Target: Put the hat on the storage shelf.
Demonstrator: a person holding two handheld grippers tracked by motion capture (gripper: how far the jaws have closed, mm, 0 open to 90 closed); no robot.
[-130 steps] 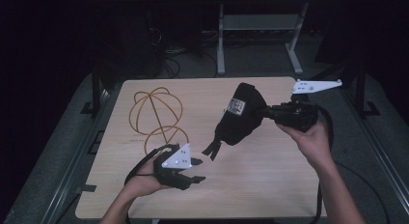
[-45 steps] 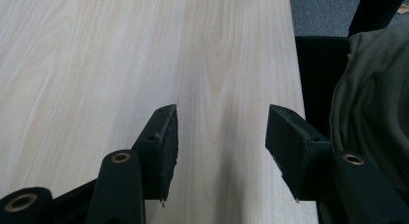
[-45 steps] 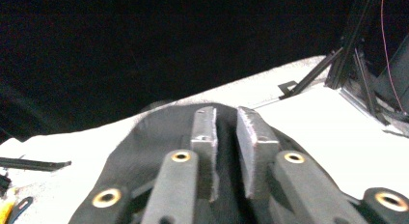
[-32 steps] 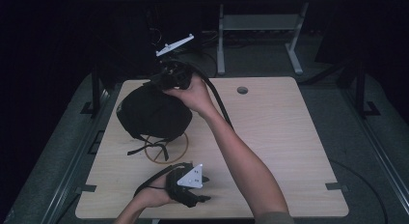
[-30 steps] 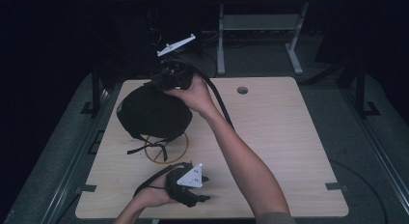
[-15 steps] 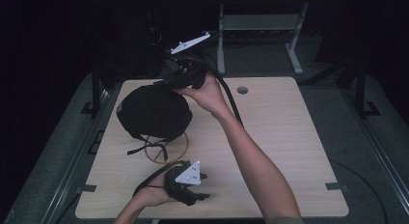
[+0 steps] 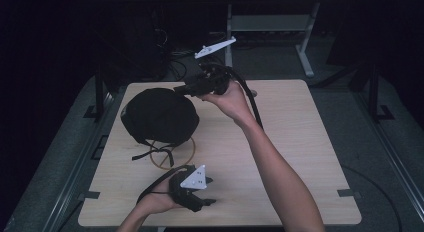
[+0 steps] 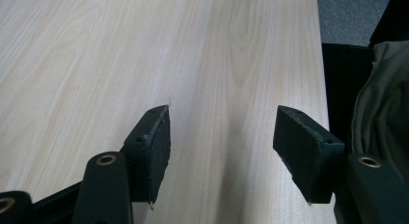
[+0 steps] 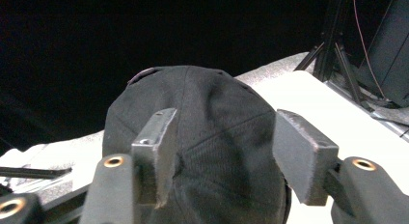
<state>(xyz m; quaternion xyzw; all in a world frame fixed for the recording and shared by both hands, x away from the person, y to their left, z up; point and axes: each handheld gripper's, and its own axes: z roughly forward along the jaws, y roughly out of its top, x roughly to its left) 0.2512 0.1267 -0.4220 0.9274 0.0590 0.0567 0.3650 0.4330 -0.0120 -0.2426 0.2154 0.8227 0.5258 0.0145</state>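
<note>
No readable label or writing on the black cap [image 7: 159, 115], which sits over the wire stand [image 7: 176, 153] just ahead of the right gripper [image 7: 181, 89]; its 2 jaws have just been opening, now wide and off the fabric. Left gripper [image 7: 207, 192], well apart nearer the table [image 7: 300, 142] edge, jaws wide w/ nothing between, also just opening.

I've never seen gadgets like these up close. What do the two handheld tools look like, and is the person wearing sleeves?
Both are black. The left tool and the right tool each carry a pale grey three-cornered plate on top and trail a black cable. Each ends in two flat, blocky black jaws, with brass-coloured rings at the joints behind them. Both forearms are bare; no sleeves show.
</note>
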